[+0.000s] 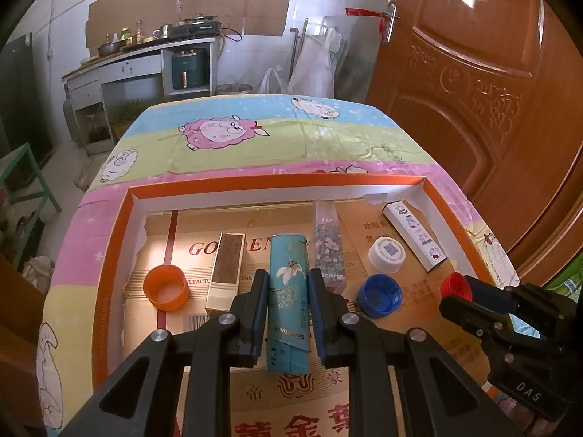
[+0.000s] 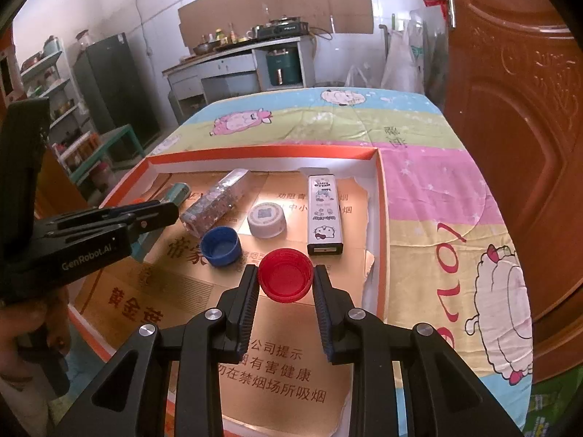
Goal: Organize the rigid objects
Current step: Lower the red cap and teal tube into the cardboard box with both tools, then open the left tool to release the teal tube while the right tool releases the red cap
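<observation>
Two grips are closed now: my left tongs point(image 1: 288, 309) hold the teal box point(image 1: 288, 302) near the tray's point(image 1: 277, 181) near edge, my right tongs point(image 2: 286, 291) hold the red cap point(image 2: 286, 275) toward its right edge. I should lift both straight, keeping clear of the blue cap point(image 2: 220, 245).

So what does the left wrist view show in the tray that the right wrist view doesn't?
Only the left wrist view: the orange cap and the brown-topped box.

Only the right wrist view: the right gripper closed around the red cap, seen from behind its fingers.

Both: the teal box in the left gripper, blue cap, white cap, orange-rimmed tray.
</observation>
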`<state>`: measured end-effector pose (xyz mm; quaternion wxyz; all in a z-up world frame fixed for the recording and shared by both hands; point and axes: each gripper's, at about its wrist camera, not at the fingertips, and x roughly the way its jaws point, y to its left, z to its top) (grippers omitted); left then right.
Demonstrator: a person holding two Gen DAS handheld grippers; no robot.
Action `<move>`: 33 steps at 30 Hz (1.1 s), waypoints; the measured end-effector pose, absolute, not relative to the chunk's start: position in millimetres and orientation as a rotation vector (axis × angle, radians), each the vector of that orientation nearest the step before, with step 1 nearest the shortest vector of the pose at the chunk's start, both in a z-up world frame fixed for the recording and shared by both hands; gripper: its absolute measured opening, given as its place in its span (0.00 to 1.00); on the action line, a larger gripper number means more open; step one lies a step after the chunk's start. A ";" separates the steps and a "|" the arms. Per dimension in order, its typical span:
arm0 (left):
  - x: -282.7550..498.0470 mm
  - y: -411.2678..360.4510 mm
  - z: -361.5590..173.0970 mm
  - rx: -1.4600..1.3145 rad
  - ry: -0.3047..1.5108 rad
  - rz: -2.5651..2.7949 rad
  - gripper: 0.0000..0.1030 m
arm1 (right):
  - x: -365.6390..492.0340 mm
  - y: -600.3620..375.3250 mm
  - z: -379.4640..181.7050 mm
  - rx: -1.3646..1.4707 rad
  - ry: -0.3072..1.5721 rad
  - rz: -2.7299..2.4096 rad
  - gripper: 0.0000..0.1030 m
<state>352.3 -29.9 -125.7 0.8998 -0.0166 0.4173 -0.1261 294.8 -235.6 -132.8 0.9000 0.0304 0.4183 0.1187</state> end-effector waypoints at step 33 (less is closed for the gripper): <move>356.9 -31.1 -136.9 -0.019 0.925 -0.261 0.41 | 295.4 -218.0 -144.4 -0.084 0.888 0.186 0.38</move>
